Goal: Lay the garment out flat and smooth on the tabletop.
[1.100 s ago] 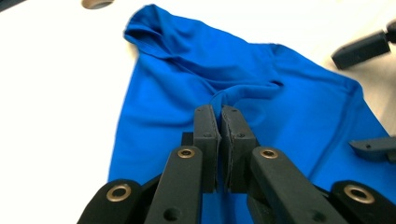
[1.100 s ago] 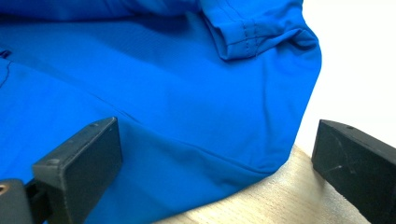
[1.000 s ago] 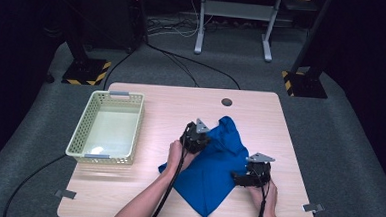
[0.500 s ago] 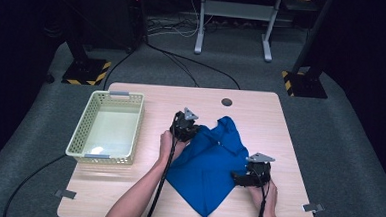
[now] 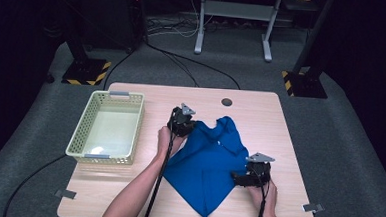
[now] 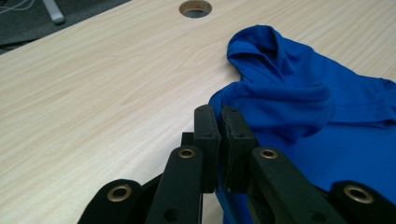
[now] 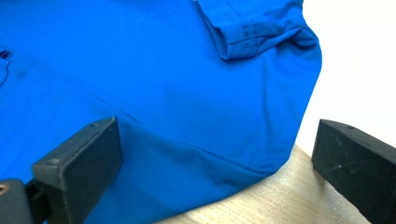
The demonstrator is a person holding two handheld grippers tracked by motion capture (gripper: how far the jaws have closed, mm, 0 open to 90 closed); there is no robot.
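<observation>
A blue garment [image 5: 208, 164] lies spread on the wooden table [image 5: 141, 196], one corner pointing at the near edge. My left gripper [image 5: 191, 127] is at the cloth's upper left edge. In the left gripper view its jaws [image 6: 220, 112] are pressed together, with a fold of the blue garment [image 6: 289, 93] pinched at them and bunched just beyond. My right gripper [image 5: 236, 178] rests at the cloth's right side. In the right gripper view it [image 7: 219, 140] stands wide open, and the garment's edge [image 7: 163, 70] lies flat between the pads, untouched.
A pale mesh basket [image 5: 79, 132] stands on the table's left part. A round cable hole [image 5: 226, 102] sits near the far edge, also seen as the hole [image 6: 195, 7] in the left gripper view. Black cables trail from both grippers toward the near edge.
My left gripper has moved left and slightly away, pulling the garment's upper edge with it, so the cloth lies wider. The right gripper has stayed where it was.
</observation>
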